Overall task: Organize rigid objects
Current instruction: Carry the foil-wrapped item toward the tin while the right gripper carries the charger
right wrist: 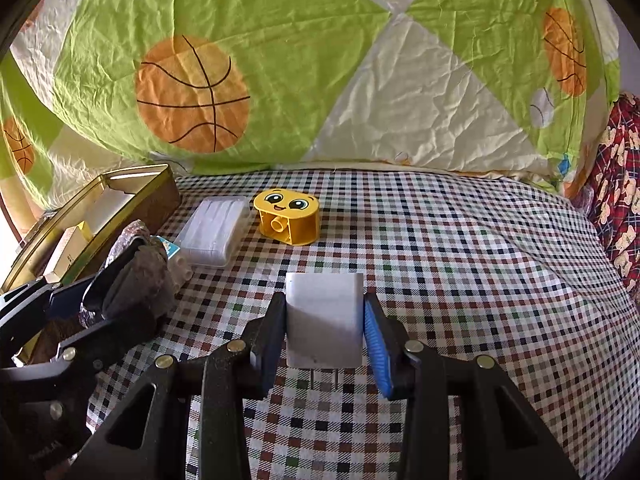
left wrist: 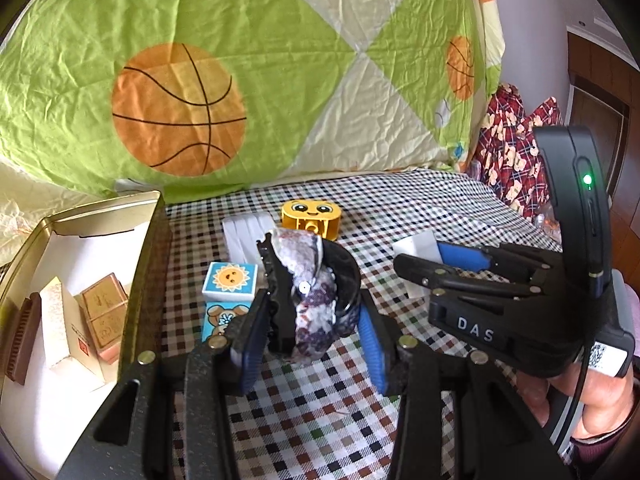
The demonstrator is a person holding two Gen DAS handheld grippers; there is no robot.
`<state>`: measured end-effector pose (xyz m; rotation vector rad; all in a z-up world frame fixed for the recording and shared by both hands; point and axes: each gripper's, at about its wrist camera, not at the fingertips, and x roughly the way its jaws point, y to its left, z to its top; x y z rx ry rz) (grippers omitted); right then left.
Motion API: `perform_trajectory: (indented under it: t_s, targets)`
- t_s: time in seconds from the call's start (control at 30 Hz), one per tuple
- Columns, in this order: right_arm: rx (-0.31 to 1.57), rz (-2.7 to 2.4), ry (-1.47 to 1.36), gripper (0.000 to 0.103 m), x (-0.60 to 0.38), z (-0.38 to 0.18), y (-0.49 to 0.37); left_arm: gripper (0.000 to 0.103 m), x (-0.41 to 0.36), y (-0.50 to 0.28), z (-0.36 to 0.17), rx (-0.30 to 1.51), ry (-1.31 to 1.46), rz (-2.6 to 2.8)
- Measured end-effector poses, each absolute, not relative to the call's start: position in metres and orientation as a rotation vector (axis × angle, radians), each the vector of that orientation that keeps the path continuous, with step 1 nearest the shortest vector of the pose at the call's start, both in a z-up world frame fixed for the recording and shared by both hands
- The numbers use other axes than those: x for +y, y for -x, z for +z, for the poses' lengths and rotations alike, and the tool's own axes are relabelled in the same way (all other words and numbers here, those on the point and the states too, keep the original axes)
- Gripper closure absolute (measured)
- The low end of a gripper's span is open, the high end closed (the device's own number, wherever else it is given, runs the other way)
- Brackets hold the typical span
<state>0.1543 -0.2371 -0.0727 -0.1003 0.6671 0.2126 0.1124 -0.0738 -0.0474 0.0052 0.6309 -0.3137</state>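
Presently, both tools are loaded on the checked bed cover (right wrist: pixel 460 240); the left hand-held gripper (left wrist: pixel 308 340) pinches a black hair claw clip wrapped in patterned cloth (left wrist: pixel 310 300), just beside the open gold tin (left wrist: pixel 100 216); the right hand-held gripper (right wrist: pixel 324 346) clamps a white plug adapter (right wrist: pixel 324 316), prongs toward the camera. Judged step: carrying to the tin; next, swing the clip over the rim and release into a free space beside the boxes (left wrist: pixel 100 312). The yellow face block (right wrist: pixel 289 216) lies untouched.
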Motion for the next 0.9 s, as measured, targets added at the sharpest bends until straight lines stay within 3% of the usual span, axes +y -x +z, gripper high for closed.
perform_trajectory:
  t_s: [0.9]
  targets:
    - [0.449, 0.205, 0.096, 0.063, -0.243, -0.052, -0.12, 0.061, -0.071, -0.098, -0.04, 0.534, -0.009, -0.242]
